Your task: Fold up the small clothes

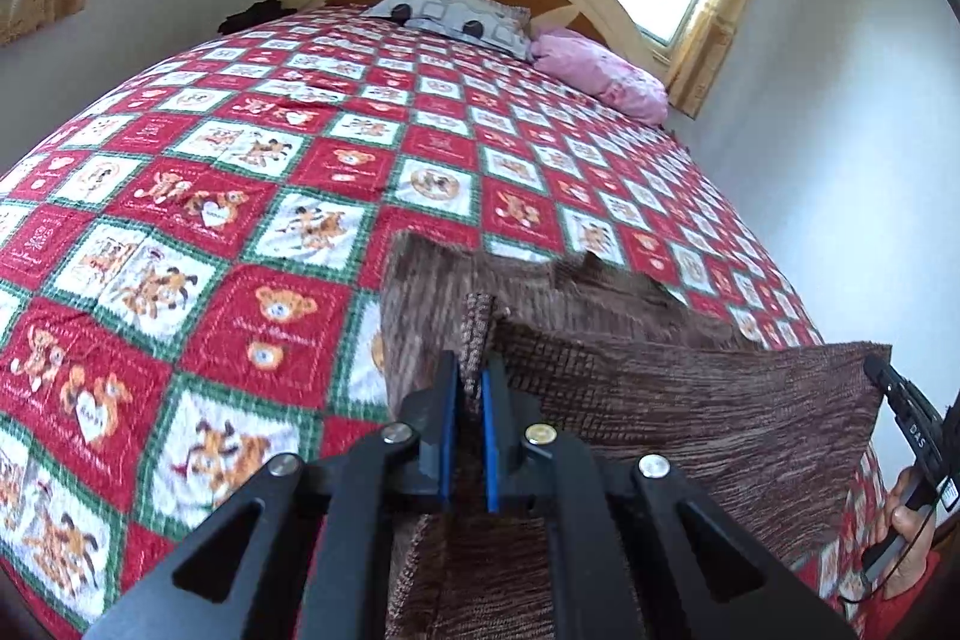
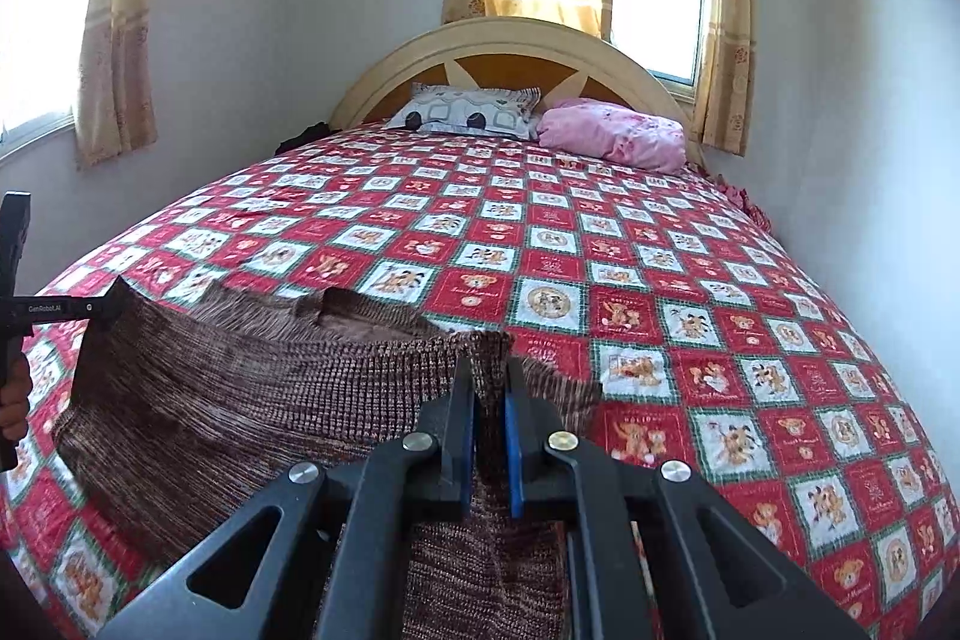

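A brown knitted garment (image 1: 690, 388) is held up over the bed, stretched between both grippers; its lower part drapes on the quilt. My left gripper (image 1: 471, 370) is shut on one top corner of it, a fold of knit sticking up between the jaws. My right gripper (image 2: 489, 379) is shut on the other top corner of the garment (image 2: 210, 400). In the left wrist view the right gripper (image 1: 876, 370) shows at the far right edge of the cloth. In the right wrist view the left gripper (image 2: 105, 310) shows at the far left.
The bed has a red, white and green teddy-bear quilt (image 2: 660, 280). A patterned pillow (image 2: 468, 112) and a pink pillow (image 2: 612, 133) lie by the arched headboard (image 2: 516, 40). Walls and curtained windows surround the bed closely.
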The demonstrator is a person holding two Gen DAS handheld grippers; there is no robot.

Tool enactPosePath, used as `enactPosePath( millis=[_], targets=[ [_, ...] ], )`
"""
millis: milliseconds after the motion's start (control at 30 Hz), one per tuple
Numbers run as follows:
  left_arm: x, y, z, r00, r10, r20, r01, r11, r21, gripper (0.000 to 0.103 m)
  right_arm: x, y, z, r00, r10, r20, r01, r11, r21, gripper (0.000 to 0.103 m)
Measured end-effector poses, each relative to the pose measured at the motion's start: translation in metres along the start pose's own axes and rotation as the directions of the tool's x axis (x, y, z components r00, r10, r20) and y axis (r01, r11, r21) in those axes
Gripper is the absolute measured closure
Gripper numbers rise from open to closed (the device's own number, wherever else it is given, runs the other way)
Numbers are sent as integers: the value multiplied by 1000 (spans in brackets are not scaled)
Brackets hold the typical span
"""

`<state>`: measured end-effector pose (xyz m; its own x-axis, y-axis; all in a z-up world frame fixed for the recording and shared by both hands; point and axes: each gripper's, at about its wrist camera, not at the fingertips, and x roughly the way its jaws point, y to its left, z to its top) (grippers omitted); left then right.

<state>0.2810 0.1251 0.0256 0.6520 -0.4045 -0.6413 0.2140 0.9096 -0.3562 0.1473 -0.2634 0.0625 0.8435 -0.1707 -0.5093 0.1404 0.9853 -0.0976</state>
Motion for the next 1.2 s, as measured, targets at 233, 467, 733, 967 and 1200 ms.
enactPosePath(
  millis=[233, 467, 733, 967, 1200],
  targets=[
    [21, 10, 27, 999, 46, 9, -45, 999, -29, 98, 41, -13, 15, 1000, -13, -28, 13, 1000, 9, 100],
    [44, -1, 18, 985, -63, -162, 77, 994, 83, 76, 56, -17, 1, 996, 32, -82, -30, 999, 27, 99],
    [82, -5, -6, 966, 0, -260, 37, 990, 137, 40, 55, -23, -15, 994, 63, -91, -56, 996, 73, 99],
    [83, -1, -7, 972, 34, -234, -2, 991, 134, 83, 57, -32, -22, 992, 70, -109, -58, 992, 110, 99],
    [79, -18, -12, 977, 114, -180, -67, 966, 248, 86, 68, -54, -25, 979, 148, -141, -113, 967, 229, 98]
  ],
)
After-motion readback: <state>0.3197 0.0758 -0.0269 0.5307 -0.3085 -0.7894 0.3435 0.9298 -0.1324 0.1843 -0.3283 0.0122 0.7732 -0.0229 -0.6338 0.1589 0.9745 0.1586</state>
